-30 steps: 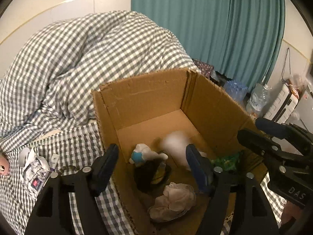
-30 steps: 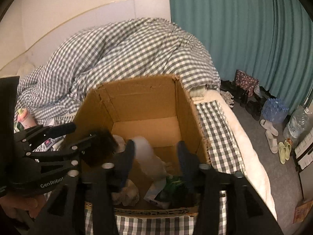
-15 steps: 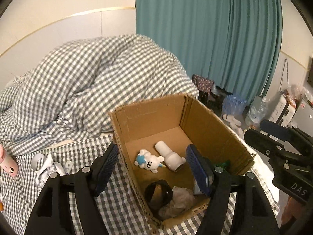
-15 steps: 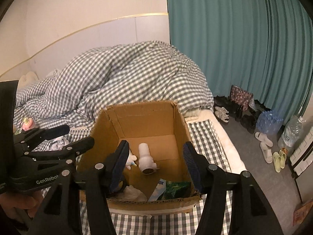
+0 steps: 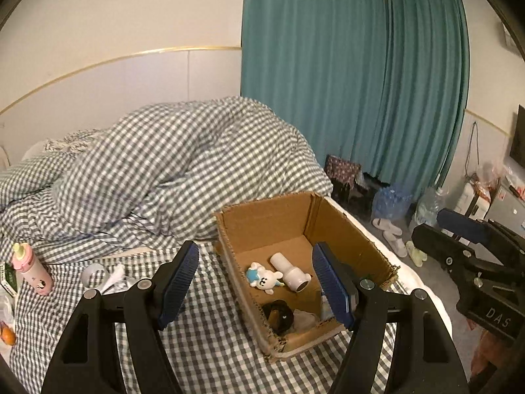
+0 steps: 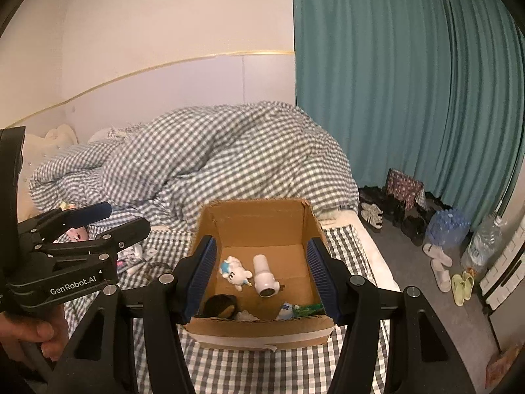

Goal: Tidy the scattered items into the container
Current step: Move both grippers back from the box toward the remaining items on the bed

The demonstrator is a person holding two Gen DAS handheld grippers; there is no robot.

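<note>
Judging progress: cardboard box (image 5: 341, 229) on the bed already holds a plush toy (image 5: 264, 277), white tube (image 5: 290, 271) and more. Left of the box, a pink bottle (image 5: 31, 269) remains. Left hand-held gripper (image 5: 254, 282) and right hand-held gripper (image 6: 262, 279) gape, empty.

Both wrist views above bed, angled down, sharing cardboard box (image 5: 344, 229).
</note>
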